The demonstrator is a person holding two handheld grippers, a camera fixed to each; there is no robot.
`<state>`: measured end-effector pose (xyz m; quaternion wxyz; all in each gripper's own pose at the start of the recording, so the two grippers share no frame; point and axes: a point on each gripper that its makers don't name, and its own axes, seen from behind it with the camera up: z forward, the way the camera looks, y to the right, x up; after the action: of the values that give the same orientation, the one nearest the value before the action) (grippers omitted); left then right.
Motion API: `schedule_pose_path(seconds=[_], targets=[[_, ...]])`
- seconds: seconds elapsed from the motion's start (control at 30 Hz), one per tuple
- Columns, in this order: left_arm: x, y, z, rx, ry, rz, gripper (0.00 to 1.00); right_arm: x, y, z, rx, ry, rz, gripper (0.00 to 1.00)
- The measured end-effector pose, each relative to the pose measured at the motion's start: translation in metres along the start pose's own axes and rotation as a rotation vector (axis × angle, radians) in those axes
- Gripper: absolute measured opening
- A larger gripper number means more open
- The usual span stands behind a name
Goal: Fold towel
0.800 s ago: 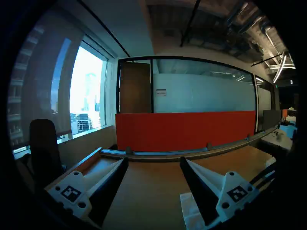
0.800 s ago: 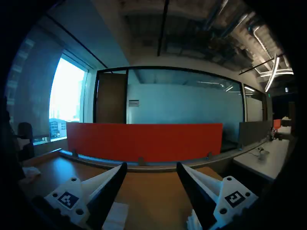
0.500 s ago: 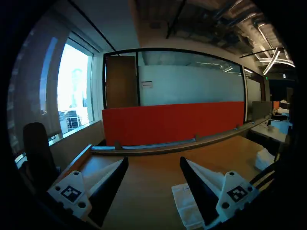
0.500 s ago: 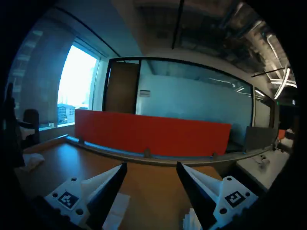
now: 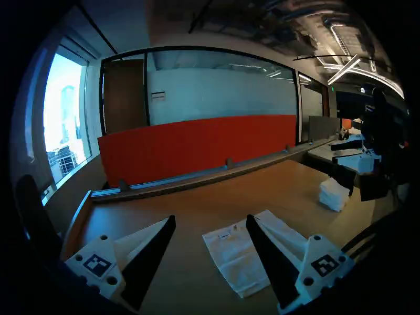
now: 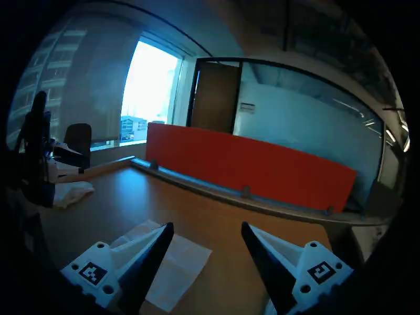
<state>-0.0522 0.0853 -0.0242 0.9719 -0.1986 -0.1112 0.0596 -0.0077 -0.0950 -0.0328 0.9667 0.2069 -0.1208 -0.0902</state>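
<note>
Wooden tabletop (image 5: 220, 194) carries the towel (image 5: 241, 254) spread flat, ready for folding. Left gripper (image 5: 210, 218) and right gripper (image 6: 206, 224) hover over it, jaws apart and empty.

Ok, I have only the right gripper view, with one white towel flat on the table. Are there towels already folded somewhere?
Observer: Yes. In the left gripper view a stack of folded towels sits on the table, apart from the flat towel.
Operator: And the left tool, is it open?
Observer: The left tool is open and holds nothing. The flat towel lies beneath it, partly hidden behind one finger.
</note>
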Motion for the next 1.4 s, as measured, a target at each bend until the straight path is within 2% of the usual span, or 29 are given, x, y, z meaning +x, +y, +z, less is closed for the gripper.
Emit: schedule_pose_path(seconds=[0.17,0.37,0.8,1.17,1.4], targets=[[-0.022,0.01,0.006,-0.042,-0.043,0.02,1.0,-0.022,-0.013,0.008,0.051,-0.044,-0.014,1.0],[-0.049,0.023,0.013,-0.086,-0.08,0.021,1.0,-0.058,-0.027,0.017,0.104,-0.104,-0.027,1.0],[-0.117,0.05,0.03,-0.158,-0.193,0.03,1.0,-0.137,-0.049,0.035,0.173,-0.22,-0.044,1.0],[-0.177,0.066,0.043,-0.213,-0.312,0.06,1.0,-0.201,-0.071,0.046,0.226,-0.311,-0.052,1.0],[-0.209,0.073,0.048,-0.241,-0.38,0.061,1.0,-0.238,-0.08,0.047,0.256,-0.377,-0.063,1.0]])
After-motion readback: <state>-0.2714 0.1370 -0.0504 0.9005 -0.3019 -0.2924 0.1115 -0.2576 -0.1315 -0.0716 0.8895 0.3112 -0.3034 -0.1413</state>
